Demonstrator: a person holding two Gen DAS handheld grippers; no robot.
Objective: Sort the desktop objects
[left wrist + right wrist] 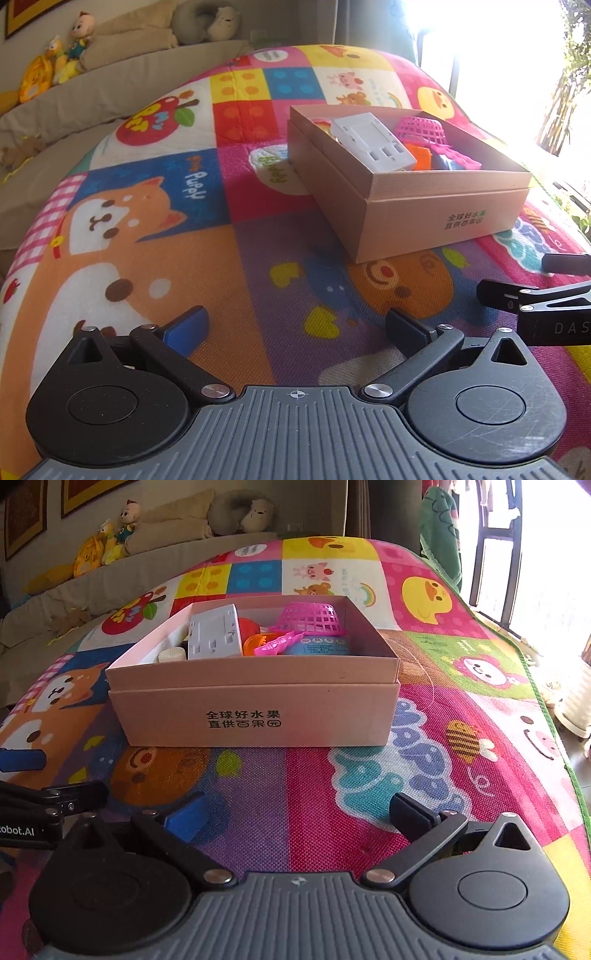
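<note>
Cardboard box (255, 716) sits centre frame in the right wrist view, upper right of centre in the left wrist view (406, 192), on the cartoon play mat (424, 768); whether a counter or a bed lies under the mat, cannot tell. Mat around the box looks bare of loose items, so sorting reads as mostly done, a guess.

Contents, left to right in the right wrist view:
- small cream cylinder (171, 653), lower left corner of the box, probably light and hard, could roll.
- white power strip (214, 635), leaning tilted on other items, rigid, smooth plastic; take across the narrow sides.
- orange plastic piece (255, 642), partly hidden, shape unclear.
- pink mesh basket (314, 618), lying on its side on top, light, thin and flexible; pinch the rim gently.
- blue container with label (325, 648), underneath the basket, mostly covered.

Box itself: stiff card, likely light; grip a wall edge.

Left gripper (295, 328): released, fingers spread, nothing between them, low over the mat. Right gripper (295, 812): same, released and empty, facing the box's printed side.
</note>
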